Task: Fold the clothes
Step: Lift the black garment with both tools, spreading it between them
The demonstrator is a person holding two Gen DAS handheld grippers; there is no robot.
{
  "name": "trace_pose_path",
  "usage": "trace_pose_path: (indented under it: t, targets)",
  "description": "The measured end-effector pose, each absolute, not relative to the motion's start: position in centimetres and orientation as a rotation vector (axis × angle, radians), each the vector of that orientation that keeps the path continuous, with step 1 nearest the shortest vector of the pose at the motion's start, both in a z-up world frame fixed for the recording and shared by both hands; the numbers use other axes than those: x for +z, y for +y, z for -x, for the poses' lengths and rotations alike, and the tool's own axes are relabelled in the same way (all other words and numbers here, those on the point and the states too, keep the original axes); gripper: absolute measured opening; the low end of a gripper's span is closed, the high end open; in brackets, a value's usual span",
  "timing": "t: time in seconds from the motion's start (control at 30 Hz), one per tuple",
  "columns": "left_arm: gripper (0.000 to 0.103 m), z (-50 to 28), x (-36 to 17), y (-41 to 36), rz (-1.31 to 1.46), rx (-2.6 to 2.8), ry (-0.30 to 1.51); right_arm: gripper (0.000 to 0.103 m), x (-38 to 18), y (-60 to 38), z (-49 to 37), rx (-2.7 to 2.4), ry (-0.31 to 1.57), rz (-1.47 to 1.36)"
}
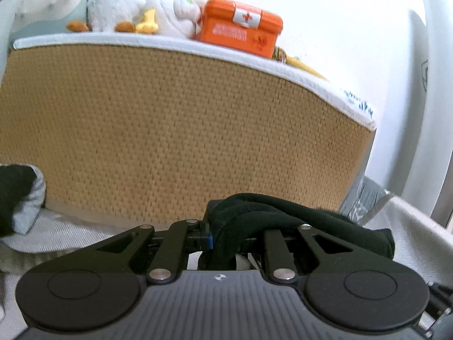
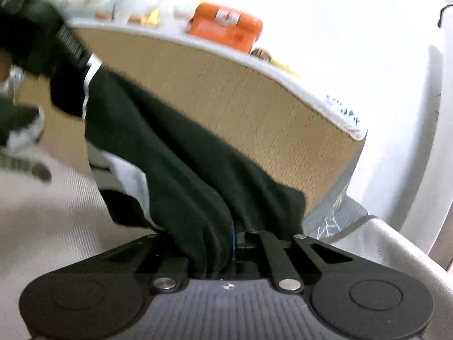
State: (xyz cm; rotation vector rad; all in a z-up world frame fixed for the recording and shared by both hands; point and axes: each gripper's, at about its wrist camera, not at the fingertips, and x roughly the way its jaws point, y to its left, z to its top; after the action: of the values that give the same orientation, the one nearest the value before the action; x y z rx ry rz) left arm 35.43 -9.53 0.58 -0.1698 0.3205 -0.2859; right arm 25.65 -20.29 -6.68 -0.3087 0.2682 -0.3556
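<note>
A black garment (image 2: 175, 153) with white stripes hangs stretched between my two grippers, above a pale fabric surface (image 2: 42, 226). My right gripper (image 2: 235, 238) is shut on a bunched edge of it, and the cloth runs up and left to my other gripper (image 2: 36, 39), seen blurred at the top left. In the left wrist view my left gripper (image 1: 226, 235) is shut on a thick rolled fold of the same black garment (image 1: 283, 215), which drapes off to the right. The fingertips of both grippers are hidden by the cloth.
A woven tan panel (image 1: 184, 130) with a white padded top stands close ahead. On it sit an orange first-aid box (image 1: 240, 25) and white plush toys (image 1: 127, 5). Another dark and grey piece of clothing (image 1: 19, 195) lies at the left. A white wall (image 1: 354, 28) is at the right.
</note>
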Motion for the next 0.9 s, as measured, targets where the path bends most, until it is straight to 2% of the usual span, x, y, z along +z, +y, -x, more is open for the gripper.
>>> trace_pose_path:
  t: [0.47,0.9]
  targets:
    - [0.016,-32.4,8.6,-5.2,0.243,-0.27,0.191,0.005,5.8,-18.9,-24.0,-0.266,0.078,0.266]
    - [0.016,-30.2,14.1,-3.8,0.184,-0.287,0.084,0.005,10.8,-17.7,-22.9,-0.211,-0.002,0.233]
